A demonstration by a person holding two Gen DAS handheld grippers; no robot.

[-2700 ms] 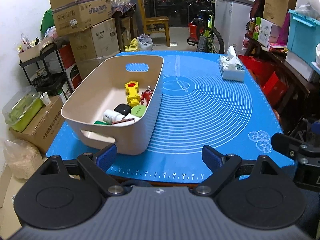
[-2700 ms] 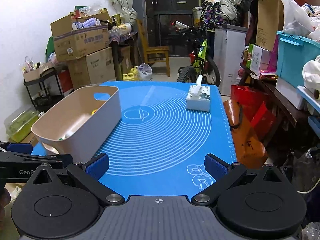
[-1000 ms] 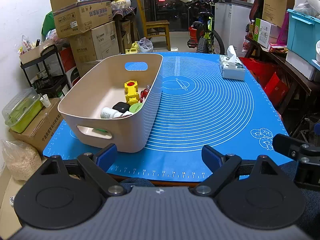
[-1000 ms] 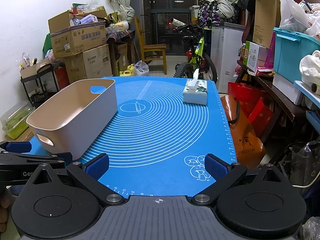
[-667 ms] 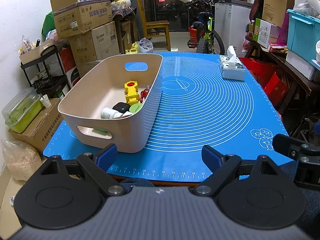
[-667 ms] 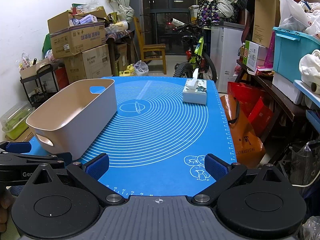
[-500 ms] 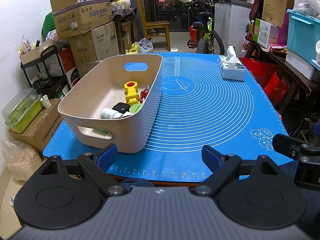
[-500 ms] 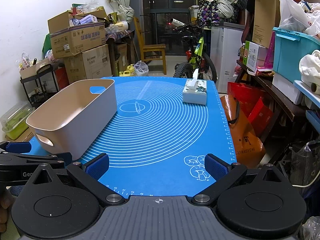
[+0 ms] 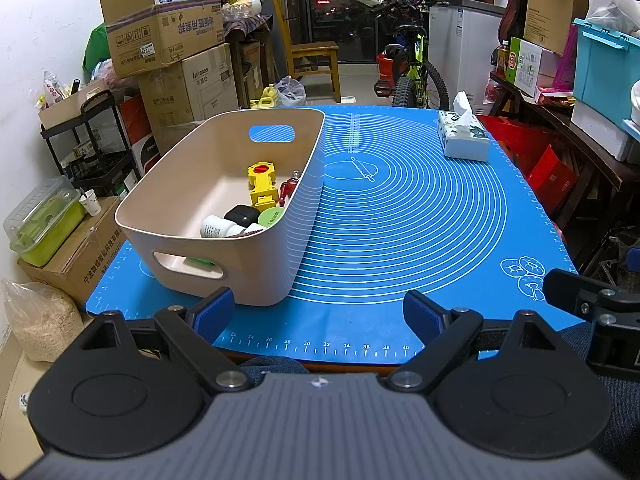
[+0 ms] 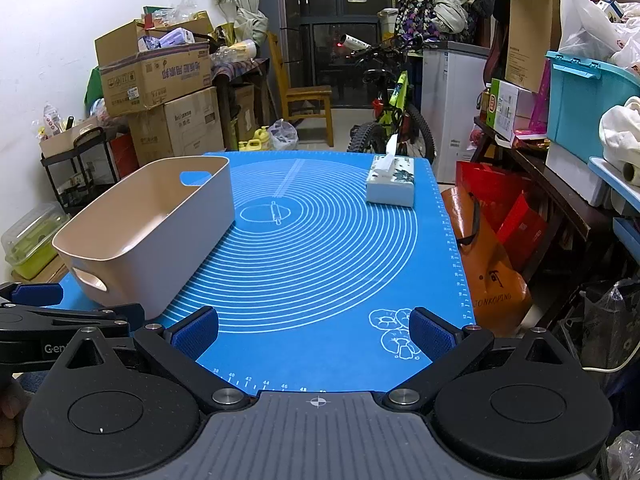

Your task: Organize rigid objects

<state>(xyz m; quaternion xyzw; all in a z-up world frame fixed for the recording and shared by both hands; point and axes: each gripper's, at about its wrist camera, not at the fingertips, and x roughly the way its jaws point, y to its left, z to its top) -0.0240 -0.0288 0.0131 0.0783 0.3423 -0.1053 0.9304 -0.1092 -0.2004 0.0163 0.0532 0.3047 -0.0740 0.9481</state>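
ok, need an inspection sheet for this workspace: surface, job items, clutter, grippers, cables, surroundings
Surface: blue silicone mat with white concentric rings covers the table; bare apart from two things.
Job's things: beige plastic bin with cut-out handles at the mat's left, holding a yellow toy block, a small red figure, a white bottle, a black rounded case and a green round lid.
Clutter: white tissue box at the far right of the mat.
Grippers: left gripper and right gripper both open, empty, near the mat's front edge.
Cables: thin white cable off the table, right.
Surroundings: stacked cardboard boxes, bicycle, wooden chair.
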